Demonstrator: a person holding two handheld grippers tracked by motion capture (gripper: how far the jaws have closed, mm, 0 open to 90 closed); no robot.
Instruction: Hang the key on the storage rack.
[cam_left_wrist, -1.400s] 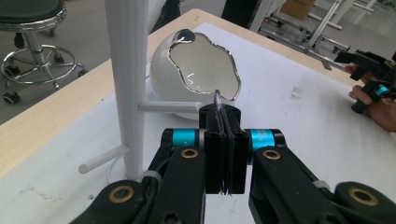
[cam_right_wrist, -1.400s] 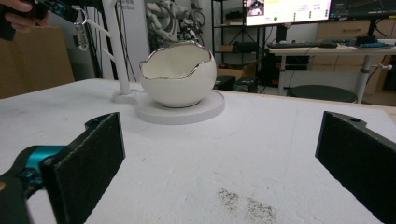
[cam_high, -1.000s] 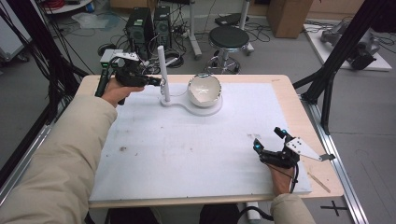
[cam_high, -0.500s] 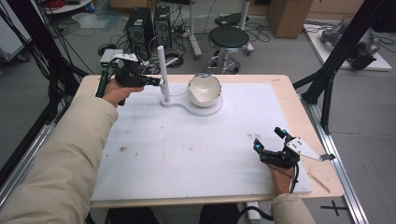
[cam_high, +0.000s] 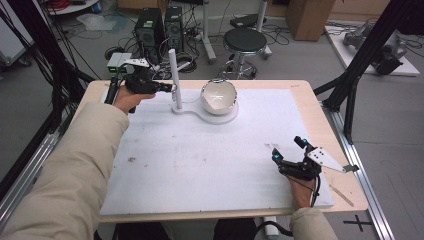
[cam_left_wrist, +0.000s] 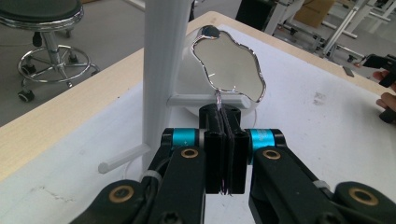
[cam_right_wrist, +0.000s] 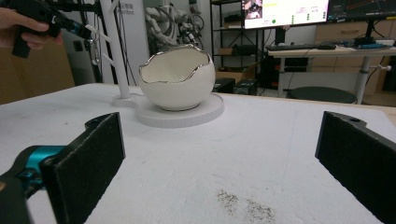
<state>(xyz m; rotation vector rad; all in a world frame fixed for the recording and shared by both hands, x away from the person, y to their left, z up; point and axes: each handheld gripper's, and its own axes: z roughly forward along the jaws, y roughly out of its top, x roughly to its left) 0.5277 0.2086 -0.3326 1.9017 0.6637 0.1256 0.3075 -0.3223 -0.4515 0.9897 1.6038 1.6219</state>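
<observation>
Pinching a thin purplish chain or cord, the left gripper (cam_left_wrist: 224, 154) has its jaws pressed flat together on it; the strand (cam_left_wrist: 218, 97) runs out of the pads at top and bottom in the left gripper view. Can't tell what it is beyond that, too thin.

It sits just beside the white upright post of the jewellery stand (cam_high: 173, 75), close to one of the post's short side pegs (cam_left_wrist: 122, 158). In the right gripper view something small and metallic (cam_right_wrist: 95, 49) hangs below that gripper, next to the post.

Past the post: white eggshell-shaped bowl with a silver jagged rim (cam_high: 218, 96), standing on the round end of the same white base (cam_high: 225, 118). Inside of the bowl looks empty from the high view.

Right gripper (cam_high: 289, 150) is spread wide, holding nothing, parked near the front right of the white foam mat (cam_high: 210, 160), well apart from the stand.

Status, my read: the strand is gripped and brought to the post. Whether it's hooked on a peg yet, can't tell. Left to do: seat it, release.
</observation>
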